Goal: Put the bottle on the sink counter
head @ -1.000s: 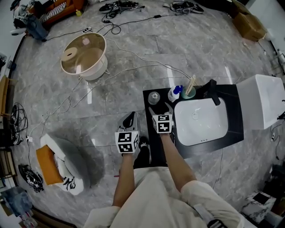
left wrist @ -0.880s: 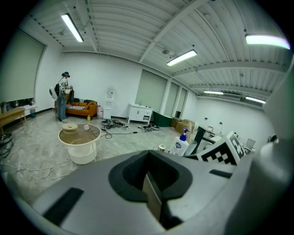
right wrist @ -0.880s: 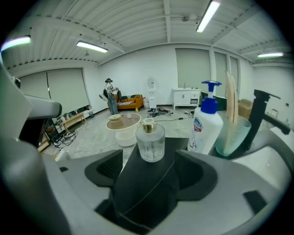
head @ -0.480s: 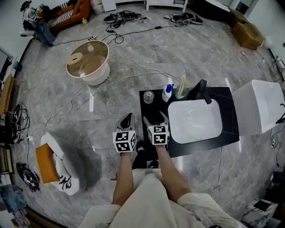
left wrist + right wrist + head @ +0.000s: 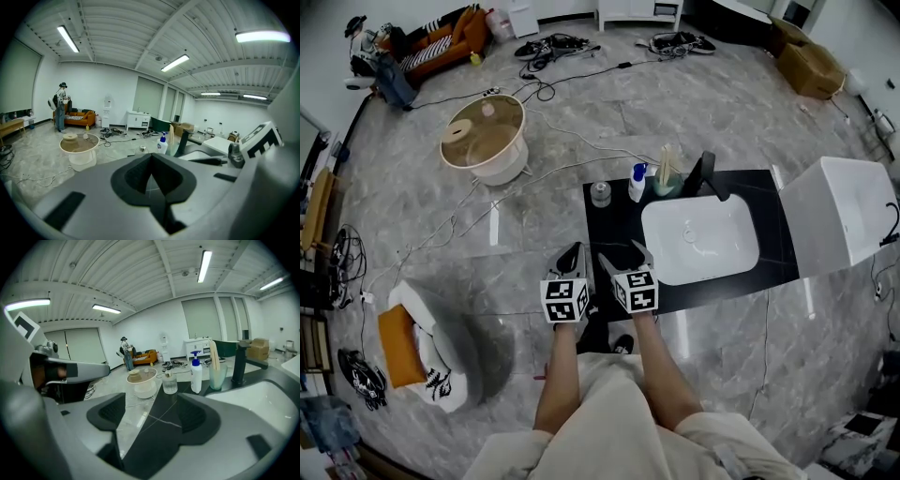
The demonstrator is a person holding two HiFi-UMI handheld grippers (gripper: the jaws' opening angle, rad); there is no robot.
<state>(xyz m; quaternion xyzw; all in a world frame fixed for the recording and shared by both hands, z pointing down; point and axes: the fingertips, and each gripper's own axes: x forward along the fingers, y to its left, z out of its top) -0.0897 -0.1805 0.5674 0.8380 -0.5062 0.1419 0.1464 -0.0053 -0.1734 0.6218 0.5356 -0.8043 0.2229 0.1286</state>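
The bottle (image 5: 637, 183), white with a blue pump top, stands upright at the back left of the black sink counter (image 5: 614, 220). The right gripper view shows this bottle (image 5: 196, 373) beyond the jaws. My right gripper (image 5: 625, 257) hovers over the counter's near left part, open and empty (image 5: 152, 416). To its left my left gripper (image 5: 574, 255) hangs over the floor just off the counter's left edge, its pads closed together on nothing (image 5: 151, 176). Both grippers are well short of the bottle (image 5: 162, 144).
A glass jar (image 5: 600, 194) stands left of the bottle, a green cup with sticks (image 5: 667, 175) and a black faucet (image 5: 705, 176) to its right. The white basin (image 5: 700, 237) fills the counter's middle. A round table (image 5: 484, 138) and cables lie on the floor.
Both grippers have drawn back from the bottle toward the counter's near edge, and the head view has shifted so the counter sits higher and further left.
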